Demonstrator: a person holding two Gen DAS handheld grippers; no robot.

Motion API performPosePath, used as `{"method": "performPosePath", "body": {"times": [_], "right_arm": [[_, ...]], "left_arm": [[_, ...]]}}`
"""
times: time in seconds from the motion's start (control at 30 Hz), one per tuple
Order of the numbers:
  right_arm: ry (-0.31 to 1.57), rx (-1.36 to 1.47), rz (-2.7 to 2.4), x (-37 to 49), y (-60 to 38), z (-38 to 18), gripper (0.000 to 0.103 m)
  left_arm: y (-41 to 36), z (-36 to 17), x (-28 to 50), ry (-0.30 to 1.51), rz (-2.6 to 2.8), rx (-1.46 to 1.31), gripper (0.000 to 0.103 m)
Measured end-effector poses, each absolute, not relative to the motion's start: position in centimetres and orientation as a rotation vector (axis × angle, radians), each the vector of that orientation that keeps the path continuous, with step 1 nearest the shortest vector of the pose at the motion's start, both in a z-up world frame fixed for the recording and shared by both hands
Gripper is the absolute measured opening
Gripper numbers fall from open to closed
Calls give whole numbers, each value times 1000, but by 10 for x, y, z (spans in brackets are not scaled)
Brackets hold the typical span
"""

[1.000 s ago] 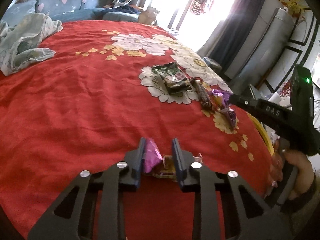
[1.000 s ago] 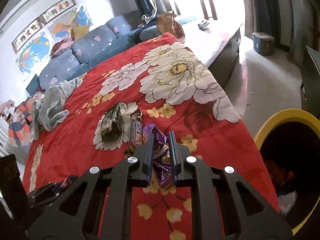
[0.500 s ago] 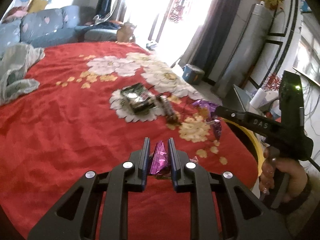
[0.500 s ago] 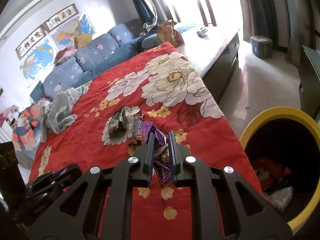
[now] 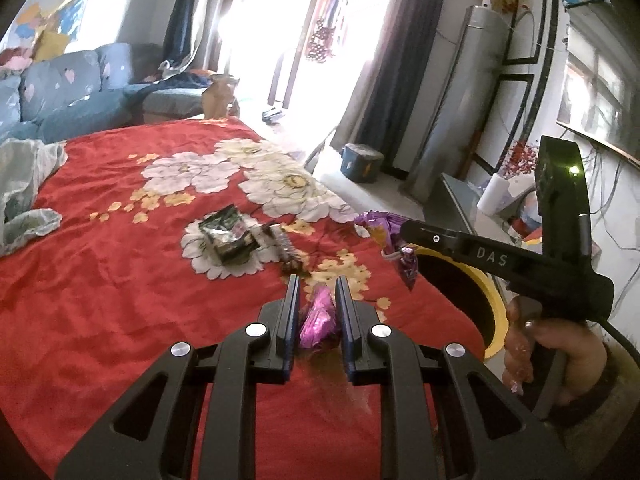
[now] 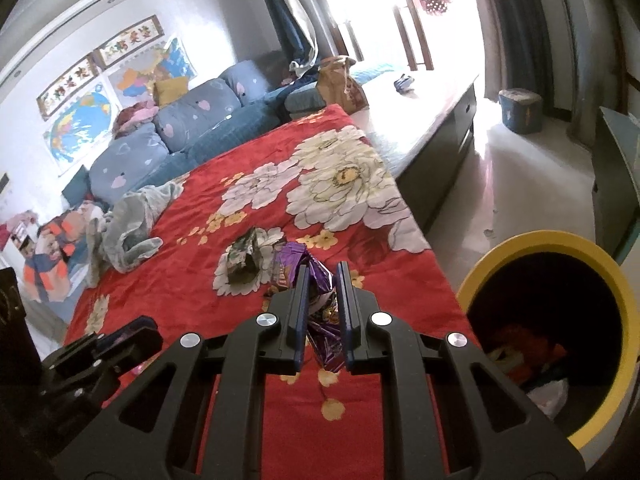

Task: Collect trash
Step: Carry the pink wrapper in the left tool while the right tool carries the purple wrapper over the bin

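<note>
My left gripper (image 5: 317,286) is shut on a shiny pink wrapper (image 5: 318,320), held above the red bedspread. My right gripper (image 6: 323,274) is shut on a purple wrapper (image 6: 318,304); in the left wrist view that wrapper (image 5: 390,240) hangs from the right gripper's tips near the bed edge. A green crumpled packet (image 5: 228,234) (image 6: 244,256) and a dark bar wrapper (image 5: 286,246) lie on a white flower print. A yellow-rimmed bin (image 6: 560,304) with trash inside stands on the floor to the right of the bed; its rim (image 5: 494,316) shows in the left wrist view.
The red floral bedspread (image 5: 120,300) covers the bed. Crumpled grey-green cloth (image 6: 132,220) lies at its far left. Blue cushions (image 6: 192,120) line the back. A blue tub (image 5: 362,162) and grey cabinet stand on the floor to the right.
Both grippers have lifted with their wrappers and swung right, toward the bed edge and the yellow bin. The left gripper closed tighter on the pink wrapper.
</note>
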State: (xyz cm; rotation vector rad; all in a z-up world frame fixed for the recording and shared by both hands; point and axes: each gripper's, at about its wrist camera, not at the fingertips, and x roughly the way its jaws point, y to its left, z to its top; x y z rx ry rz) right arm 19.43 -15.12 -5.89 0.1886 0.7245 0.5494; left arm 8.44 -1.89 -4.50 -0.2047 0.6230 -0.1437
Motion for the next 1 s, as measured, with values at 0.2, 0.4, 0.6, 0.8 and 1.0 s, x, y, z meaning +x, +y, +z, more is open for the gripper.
{"method": "performPosePath", "body": {"times": [0.2, 0.4, 0.6, 0.8, 1.0], "right_arm": [[717, 195, 526, 190, -166, -57, 9], [718, 207, 502, 190, -183, -57, 9], [715, 225, 471, 190, -199, -57, 9], [708, 238, 444, 189, -212, -56, 9], [701, 249, 406, 189, -227, -56, 9]], "left_arm": [[-31, -41, 83, 615, -166, -186, 17], [-40, -38, 84, 607, -184, -172, 17], [-48, -36, 85, 604, -200, -157, 16], [-58, -33, 88, 605, -225, -145, 16], [-71, -30, 94, 601, -253, -129, 16]]}}
